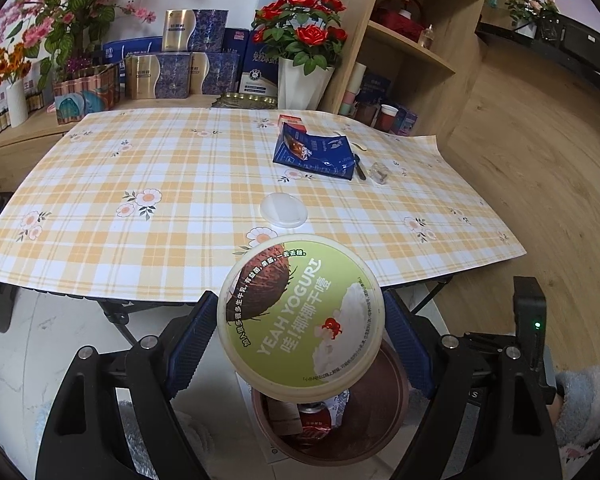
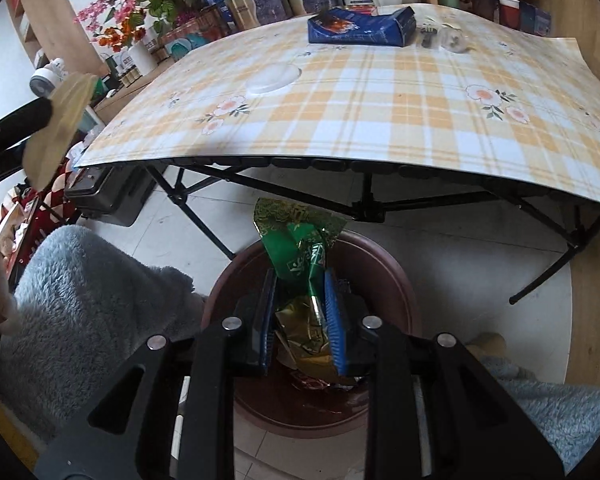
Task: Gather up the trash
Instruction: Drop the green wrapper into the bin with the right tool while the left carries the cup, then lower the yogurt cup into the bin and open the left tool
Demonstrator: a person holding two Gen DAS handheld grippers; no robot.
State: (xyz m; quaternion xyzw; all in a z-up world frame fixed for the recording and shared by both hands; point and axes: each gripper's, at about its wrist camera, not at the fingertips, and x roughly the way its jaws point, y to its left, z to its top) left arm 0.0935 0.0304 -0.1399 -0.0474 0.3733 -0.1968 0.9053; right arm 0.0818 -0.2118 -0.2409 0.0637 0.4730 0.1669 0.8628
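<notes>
My left gripper is shut on a round yogurt cup with a green "YEAH YOGURT" lid, held above the brown trash bin on the floor below the table's front edge. My right gripper is shut on a crumpled green and gold wrapper, held over the same bin. On the checked tablecloth lie a clear plastic lid, a blue snack bag, a small clear wrapper and a red box.
Gift boxes, flower vases and a wooden shelf stand behind the table. The bin holds a red can and other trash. Black folding table legs stand near the bin. A grey fleece sleeve shows at left.
</notes>
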